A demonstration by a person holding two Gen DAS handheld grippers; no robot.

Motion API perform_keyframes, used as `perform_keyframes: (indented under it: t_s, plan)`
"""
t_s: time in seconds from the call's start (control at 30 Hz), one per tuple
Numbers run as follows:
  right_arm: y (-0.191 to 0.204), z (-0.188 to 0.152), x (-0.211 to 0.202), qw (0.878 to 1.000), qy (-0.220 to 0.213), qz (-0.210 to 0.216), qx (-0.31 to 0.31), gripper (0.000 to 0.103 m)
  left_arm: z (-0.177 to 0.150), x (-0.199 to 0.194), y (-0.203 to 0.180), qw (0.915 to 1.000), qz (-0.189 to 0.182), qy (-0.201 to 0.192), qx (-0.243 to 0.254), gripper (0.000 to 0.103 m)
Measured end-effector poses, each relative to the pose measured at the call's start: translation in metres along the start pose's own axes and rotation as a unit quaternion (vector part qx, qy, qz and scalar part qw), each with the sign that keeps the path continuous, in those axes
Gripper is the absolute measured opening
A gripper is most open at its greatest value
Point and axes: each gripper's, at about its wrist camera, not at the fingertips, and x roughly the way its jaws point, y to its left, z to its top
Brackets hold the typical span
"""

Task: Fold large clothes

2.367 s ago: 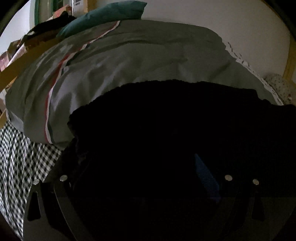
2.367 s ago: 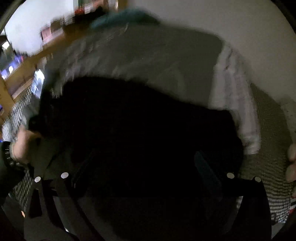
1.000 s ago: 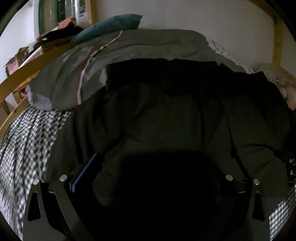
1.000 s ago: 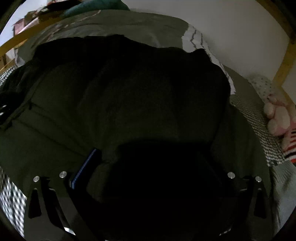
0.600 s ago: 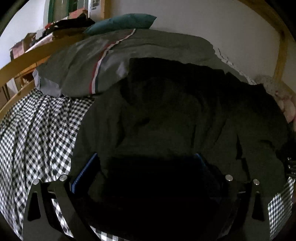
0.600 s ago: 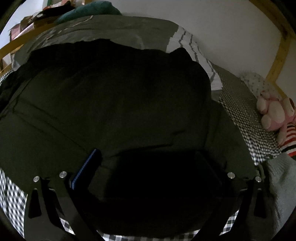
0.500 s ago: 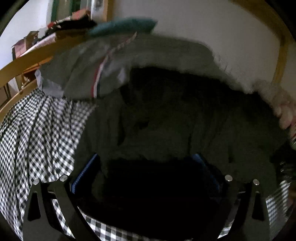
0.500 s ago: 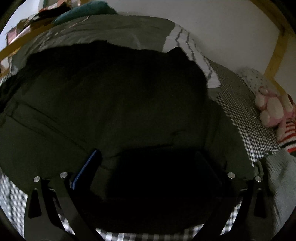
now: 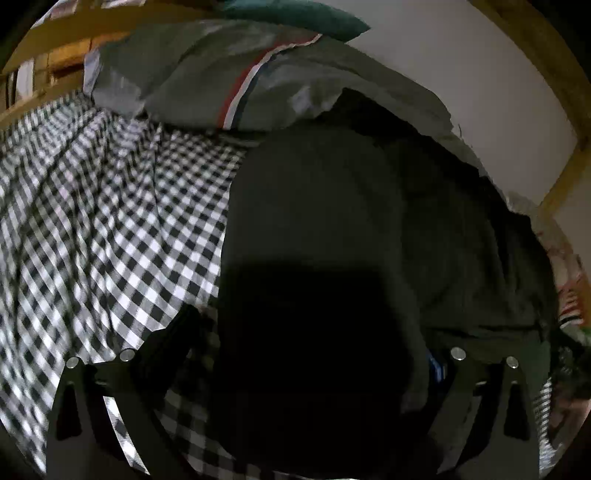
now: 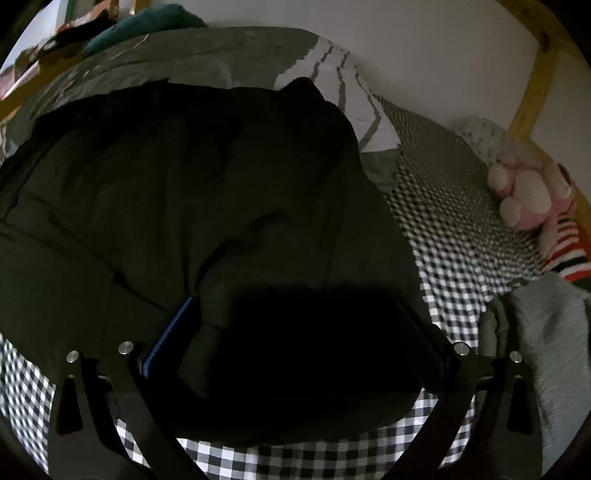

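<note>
A large dark green garment [image 9: 369, 221] lies spread on a bed with a black-and-white checked sheet [image 9: 92, 221]. In the left wrist view my left gripper [image 9: 306, 354] has its jaws wide apart, and a dark fold of the garment fills the gap between them. The garment also fills the right wrist view [image 10: 166, 184]. My right gripper [image 10: 295, 339] also stands wide, with a dark bunched edge of the garment between its blue-padded fingers [image 10: 166, 332]. Whether either gripper pinches the cloth is hidden in shadow.
A grey duvet with a red and white stripe [image 9: 240, 81] and a teal pillow [image 9: 295, 18] lie at the head of the bed. A pink plush toy [image 10: 532, 192] and a grey cloth [image 10: 546, 332] lie at the right. A wooden bed frame [image 10: 532, 74] and a white wall stand behind.
Both grippers have drawn back toward the near edge of the bed with the garment. The left view has swung right, and more checked sheet shows at its left.
</note>
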Motion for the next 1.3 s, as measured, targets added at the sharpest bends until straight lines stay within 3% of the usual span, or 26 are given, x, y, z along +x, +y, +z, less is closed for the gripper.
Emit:
perform_keyframes:
  t_s: [0.1, 0.17, 0.2, 0.3, 0.43, 0.57, 0.7, 0.77, 0.83, 0.87, 0.9, 0.93, 0.97, 1.03, 1.3]
  plan:
    - [0.001, 0.0, -0.013, 1.0, -0.006, -0.019, 0.022, 0.1, 0.004, -0.02, -0.012, 0.9997, 0.021, -0.014, -0.002, 0.097]
    - [0.002, 0.003, -0.031, 0.998, -0.024, 0.001, 0.051, 0.1, 0.003, -0.043, -0.038, 0.9978, -0.025, -0.056, 0.026, 0.097]
    - [0.007, 0.005, -0.039, 0.998, -0.031, 0.019, 0.06, 0.1, 0.003, -0.049, -0.052, 0.9966, -0.026, -0.067, 0.041, 0.097]
    - [0.039, 0.009, -0.032, 0.999, -0.022, 0.021, 0.017, 0.1, 0.0, -0.042, -0.084, 0.9942, 0.042, -0.08, 0.059, 0.097]
    - [0.057, 0.001, -0.003, 1.0, -0.001, -0.01, -0.016, 0.1, -0.009, -0.058, -0.083, 0.9902, 0.042, -0.13, 0.031, 0.097]
    - [0.059, -0.001, 0.009, 0.999, -0.001, -0.017, -0.028, 0.1, -0.01, -0.093, -0.083, 0.978, 0.043, -0.203, 0.02, 0.097]
    - [0.059, 0.001, 0.012, 1.0, 0.005, -0.015, -0.024, 0.1, -0.016, -0.124, -0.128, 0.9592, 0.013, -0.265, 0.096, 0.097]
    - [0.058, 0.001, 0.012, 1.0, 0.006, -0.015, -0.024, 0.1, -0.014, -0.11, -0.164, 0.9576, 0.009, -0.237, 0.163, 0.097]
    - [0.056, 0.001, 0.011, 1.0, 0.008, -0.015, -0.023, 0.1, -0.009, -0.075, -0.187, 0.9629, 0.045, -0.183, 0.193, 0.097]
    - [0.056, 0.001, 0.011, 1.0, 0.008, -0.014, -0.023, 0.1, -0.004, -0.045, -0.193, 0.9696, 0.065, -0.136, 0.193, 0.097]
    - [0.055, 0.001, 0.011, 1.0, 0.009, -0.013, -0.023, 0.1, -0.001, -0.008, -0.193, 0.9765, 0.076, -0.065, 0.191, 0.097]
    - [0.055, 0.001, 0.011, 1.0, 0.01, -0.012, -0.023, 0.1, -0.001, 0.017, -0.19, 0.9793, 0.073, -0.016, 0.188, 0.098]
    - [0.054, 0.001, 0.011, 1.0, 0.011, -0.011, -0.023, 0.1, -0.003, 0.03, -0.184, 0.9814, 0.061, -0.022, 0.181, 0.099]
    - [0.054, 0.002, 0.01, 1.0, 0.012, -0.008, -0.026, 0.1, -0.007, 0.034, -0.186, 0.9778, 0.067, -0.041, 0.194, 0.099]
    - [0.052, 0.002, 0.003, 1.0, 0.008, -0.006, -0.015, 0.1, -0.005, 0.043, -0.19, 0.9741, 0.086, -0.005, 0.209, 0.099]
